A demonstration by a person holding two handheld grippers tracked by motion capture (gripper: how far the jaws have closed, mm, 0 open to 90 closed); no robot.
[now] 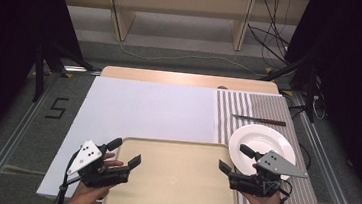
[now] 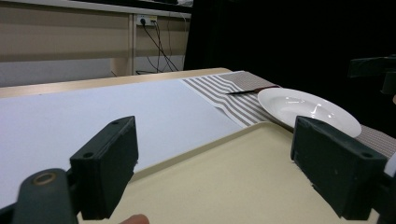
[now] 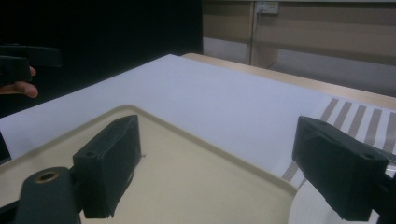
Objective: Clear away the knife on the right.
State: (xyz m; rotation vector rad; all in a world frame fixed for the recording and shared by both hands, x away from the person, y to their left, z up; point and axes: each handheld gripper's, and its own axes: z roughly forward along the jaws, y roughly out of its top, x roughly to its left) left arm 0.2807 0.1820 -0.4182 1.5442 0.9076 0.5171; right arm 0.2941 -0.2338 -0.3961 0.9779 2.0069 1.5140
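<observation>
Jaws on both the left gripper (image 1: 132, 163) and right gripper (image 1: 224, 169) are being held wide open, nothing gripped; tray (image 1: 171, 181) could get shoved into the plate (image 1: 258, 139) if nudged sideways.

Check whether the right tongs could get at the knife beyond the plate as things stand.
Probably yes: the right tongs stand open at the tray's edge, and the knife lies bare on the striped mat past the plate.

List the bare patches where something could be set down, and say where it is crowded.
The tray is bare between the left gripper and right gripper. The white sheet is free from tray to striped mat. The mat is crowded: the plate and knife lie there.
</observation>
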